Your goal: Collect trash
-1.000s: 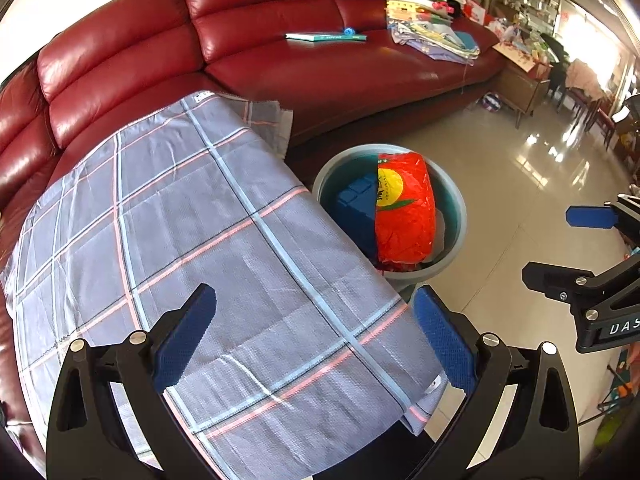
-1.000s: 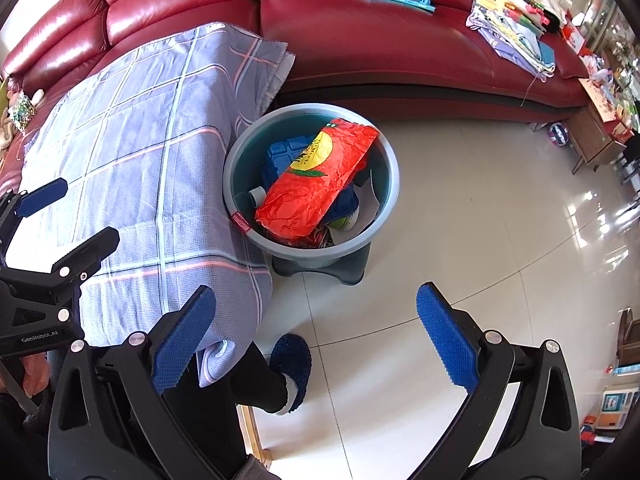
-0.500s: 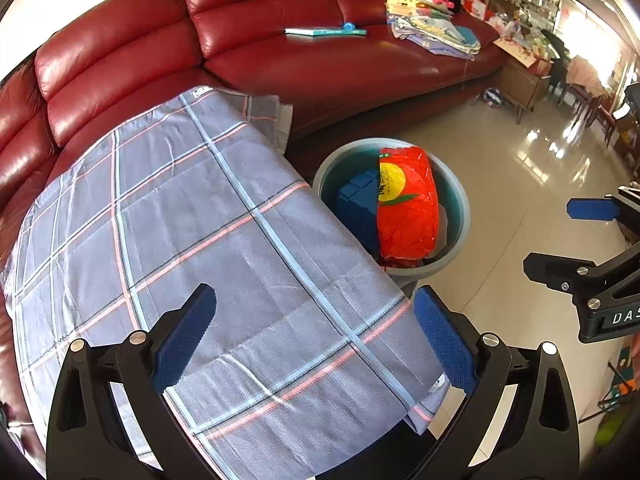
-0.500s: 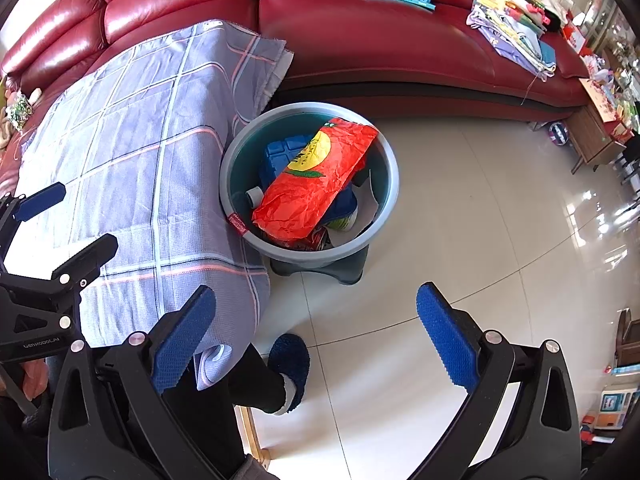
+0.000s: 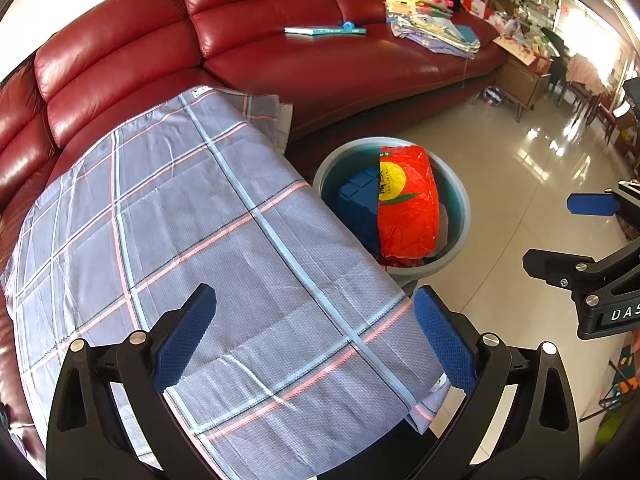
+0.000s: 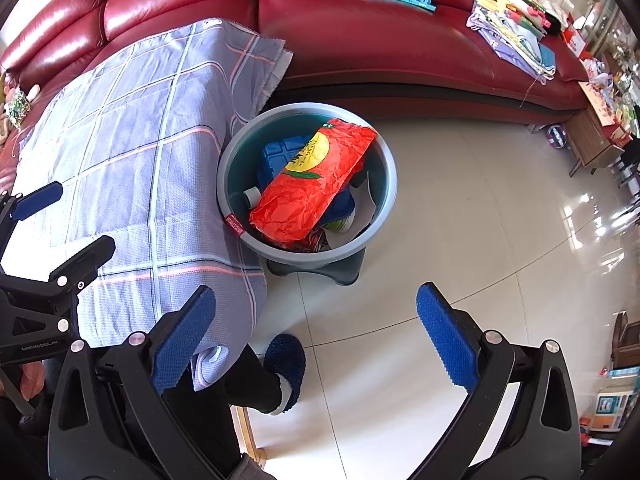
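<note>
A grey-blue trash basin stands on the tiled floor beside a table under a checked cloth. In it lie a red crumpled bag, a blue box and other scraps. The basin also shows in the left wrist view with the red bag. My left gripper is open and empty above the cloth's near corner. My right gripper is open and empty above the floor, in front of the basin.
A red leather sofa curves behind, with a book and a pile of clothes and papers. A foot in a blue slipper stands on the floor near the table's edge. Furniture stands far right.
Both grippers have stayed open and empty. The views have shifted only slightly; the basin sits a little lower left in the right wrist view.
</note>
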A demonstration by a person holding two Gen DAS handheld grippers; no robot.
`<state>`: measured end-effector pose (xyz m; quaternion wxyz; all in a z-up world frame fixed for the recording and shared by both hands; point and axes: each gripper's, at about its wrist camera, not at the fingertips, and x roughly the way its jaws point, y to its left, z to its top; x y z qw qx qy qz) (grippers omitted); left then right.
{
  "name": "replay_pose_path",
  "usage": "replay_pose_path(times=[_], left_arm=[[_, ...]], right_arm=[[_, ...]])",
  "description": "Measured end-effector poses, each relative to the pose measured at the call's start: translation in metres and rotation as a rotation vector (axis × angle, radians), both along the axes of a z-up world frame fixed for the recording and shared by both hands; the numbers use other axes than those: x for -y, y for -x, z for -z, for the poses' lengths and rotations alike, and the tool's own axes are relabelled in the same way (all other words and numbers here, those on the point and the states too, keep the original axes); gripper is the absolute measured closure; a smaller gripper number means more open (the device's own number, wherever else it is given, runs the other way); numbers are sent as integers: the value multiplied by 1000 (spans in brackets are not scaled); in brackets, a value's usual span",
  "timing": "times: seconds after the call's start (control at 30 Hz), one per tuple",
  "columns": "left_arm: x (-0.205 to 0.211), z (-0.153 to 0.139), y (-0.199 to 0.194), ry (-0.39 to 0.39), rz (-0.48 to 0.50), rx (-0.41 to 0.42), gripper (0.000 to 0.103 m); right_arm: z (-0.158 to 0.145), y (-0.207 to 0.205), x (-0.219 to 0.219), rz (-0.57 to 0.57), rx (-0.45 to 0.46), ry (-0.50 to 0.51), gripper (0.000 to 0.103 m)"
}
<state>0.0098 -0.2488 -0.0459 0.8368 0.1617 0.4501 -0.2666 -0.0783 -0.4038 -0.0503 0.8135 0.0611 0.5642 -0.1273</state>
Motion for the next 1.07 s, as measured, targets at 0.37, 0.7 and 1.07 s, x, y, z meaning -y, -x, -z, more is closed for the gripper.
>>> replay_pose_path(times=[0.37,0.7,1.07], left_arm=[[2,5,2,-4,8,-7,4],[1,4,0,2,5,-10,4],[-5,5,-2,25,-5,-35,4]], right_arm=[[2,0,1,-1,-3,7,7],[3,0,1,-2,-9,18,7],[4,-2,0,1,-9,29,7]])
